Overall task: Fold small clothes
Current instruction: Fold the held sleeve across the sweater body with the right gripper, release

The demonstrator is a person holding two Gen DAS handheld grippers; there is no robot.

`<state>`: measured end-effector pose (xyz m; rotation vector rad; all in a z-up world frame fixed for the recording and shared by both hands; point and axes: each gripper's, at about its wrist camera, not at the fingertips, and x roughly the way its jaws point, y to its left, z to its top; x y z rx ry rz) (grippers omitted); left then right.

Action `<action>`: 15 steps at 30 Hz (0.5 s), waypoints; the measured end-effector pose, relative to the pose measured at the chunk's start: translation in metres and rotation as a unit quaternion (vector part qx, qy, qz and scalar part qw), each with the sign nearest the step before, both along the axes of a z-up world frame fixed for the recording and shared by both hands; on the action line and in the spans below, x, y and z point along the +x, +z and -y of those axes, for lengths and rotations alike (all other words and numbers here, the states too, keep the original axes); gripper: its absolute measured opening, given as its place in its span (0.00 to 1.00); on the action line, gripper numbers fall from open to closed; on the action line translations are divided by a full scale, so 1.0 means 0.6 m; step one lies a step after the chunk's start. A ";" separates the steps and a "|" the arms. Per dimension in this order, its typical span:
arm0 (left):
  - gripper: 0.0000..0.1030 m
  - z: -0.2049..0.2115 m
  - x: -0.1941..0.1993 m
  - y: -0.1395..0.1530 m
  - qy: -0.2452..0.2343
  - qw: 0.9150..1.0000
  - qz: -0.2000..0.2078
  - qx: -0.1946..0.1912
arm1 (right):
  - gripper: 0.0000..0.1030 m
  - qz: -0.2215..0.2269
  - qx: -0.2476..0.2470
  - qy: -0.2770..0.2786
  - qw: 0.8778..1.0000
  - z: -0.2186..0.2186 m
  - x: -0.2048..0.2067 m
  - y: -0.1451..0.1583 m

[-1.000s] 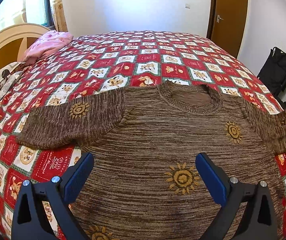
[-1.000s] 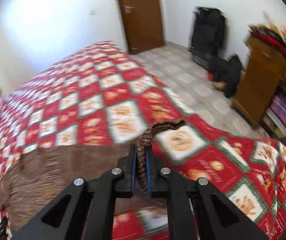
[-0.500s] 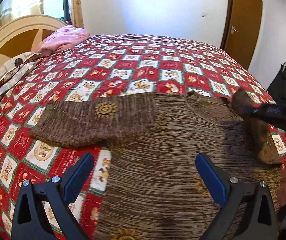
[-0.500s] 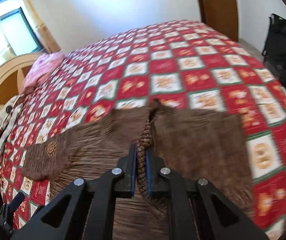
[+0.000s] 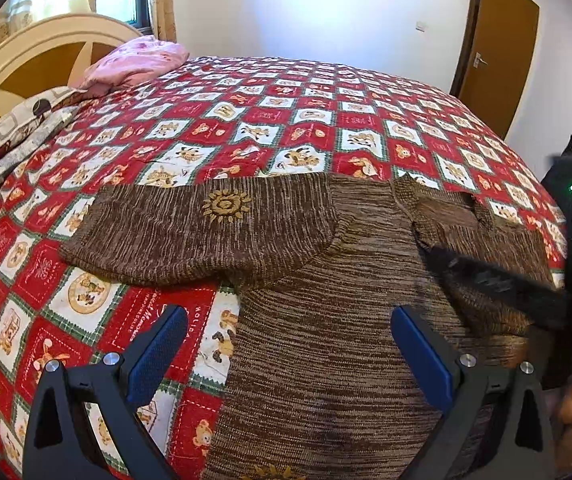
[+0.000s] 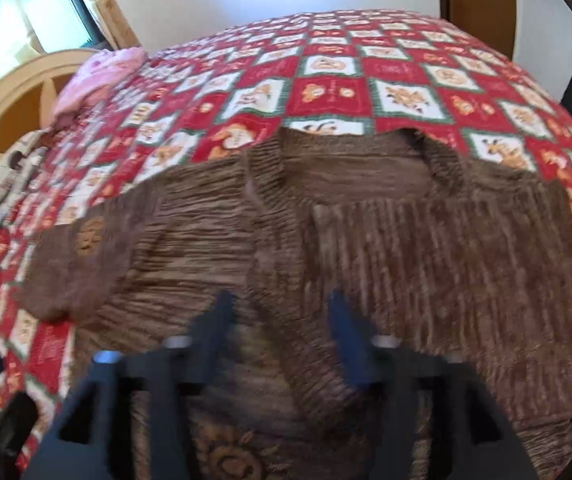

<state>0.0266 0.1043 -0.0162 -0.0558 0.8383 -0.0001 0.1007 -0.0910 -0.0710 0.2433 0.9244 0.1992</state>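
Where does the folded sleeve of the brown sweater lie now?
In the right wrist view the folded sleeve lies across the brown sweater, right of centre below the collar, its cuff between the right gripper's opening jaws.

The left gripper (image 5: 286, 344) has a matte black, skeletal frame with triangular cut-outs, silver screw heads at the joints and textured blue pads (image 5: 157, 354) on both fingers. The right gripper (image 6: 279, 336) (blurred) is built alike — a green light glows on its black body.
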 end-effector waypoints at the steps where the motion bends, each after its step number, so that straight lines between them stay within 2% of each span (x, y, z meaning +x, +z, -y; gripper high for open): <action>1: 0.99 0.003 -0.001 0.000 -0.001 1.000 0.001 0.004 | 0.57 0.022 0.006 -0.002 1.000 0.008 -0.009 0.014; 3: 0.99 0.006 0.001 -0.001 -0.001 1.000 0.002 0.009 | 0.52 0.068 0.004 -0.026 0.997 0.039 -0.026 0.043; 5: 0.99 0.006 0.003 -0.002 0.001 1.000 0.003 0.009 | 0.38 0.097 -0.022 -0.080 0.992 0.095 -0.033 0.066; 8: 0.99 0.007 0.006 -0.007 0.006 1.000 -0.001 0.007 | 0.25 0.061 -0.060 -0.160 0.983 0.186 -0.011 0.052; 12: 0.99 0.006 0.008 -0.013 0.014 1.000 -0.008 0.012 | 0.23 0.009 -0.091 -0.214 0.973 0.273 0.010 -0.006; 15: 0.99 -0.002 0.006 -0.012 0.024 0.999 -0.005 0.023 | 0.23 -0.020 -0.083 -0.239 0.967 0.312 0.011 -0.047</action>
